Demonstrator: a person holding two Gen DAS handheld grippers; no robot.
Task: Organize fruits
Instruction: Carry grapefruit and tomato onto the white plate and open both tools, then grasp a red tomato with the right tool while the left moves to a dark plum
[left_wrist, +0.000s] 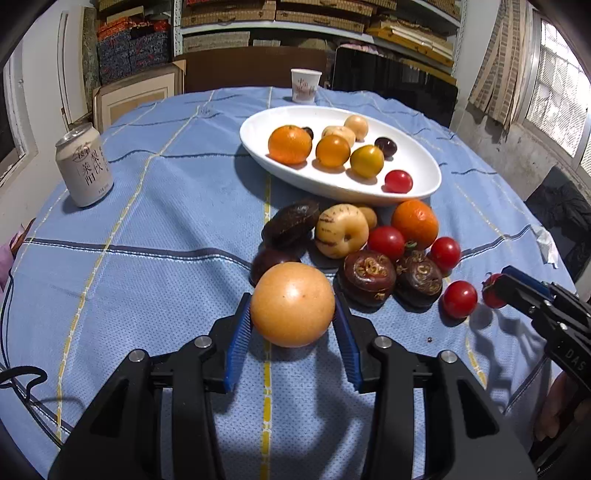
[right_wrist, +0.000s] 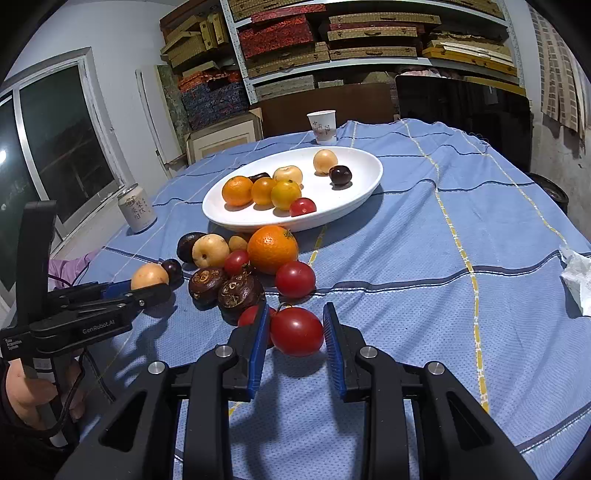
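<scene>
Both grippers are at the picking-up step; the left gripper (left_wrist: 293, 325) has its fingers clamped on a pale orange fruit (left_wrist: 292, 304) at the near edge of the pile; the right gripper (right_wrist: 295, 338) straddles a cherry tomato (right_wrist: 296, 331), right pad apart from it; next, probably, carrying each to the white oval dish (left_wrist: 424, 162) beyond.

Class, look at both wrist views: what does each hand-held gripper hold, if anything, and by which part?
The left hand-held gripper clamps the pale orange round fruit across its sides. The right hand-held gripper brackets a red tomato at its sides; whether it grips yet cannot be told.
</scene>
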